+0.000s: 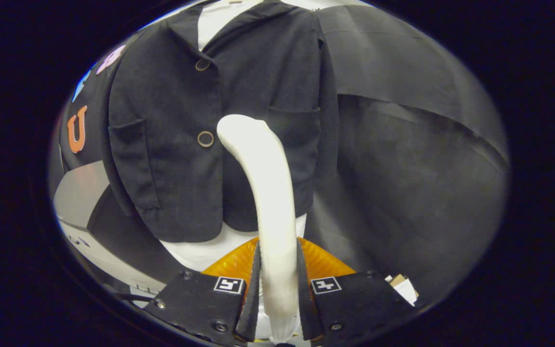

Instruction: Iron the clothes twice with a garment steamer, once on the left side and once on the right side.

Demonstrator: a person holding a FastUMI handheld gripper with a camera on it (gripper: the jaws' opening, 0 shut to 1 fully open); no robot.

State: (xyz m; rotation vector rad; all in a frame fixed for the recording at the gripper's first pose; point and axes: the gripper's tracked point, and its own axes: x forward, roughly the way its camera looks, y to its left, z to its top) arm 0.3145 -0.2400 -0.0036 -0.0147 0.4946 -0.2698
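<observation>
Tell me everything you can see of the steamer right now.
The steamer is a smooth, cream-white, plastic-looking wand. Its handle is clamped between the two fingers of the claw, which press on it from both sides. From there it rises ahead of the claw and curves at the top into a rounded head. The head sits in front of the dark jacket, just beside its lower button and near the centre opening. Whether the head touches the cloth cannot be told. No steam is visible.
</observation>
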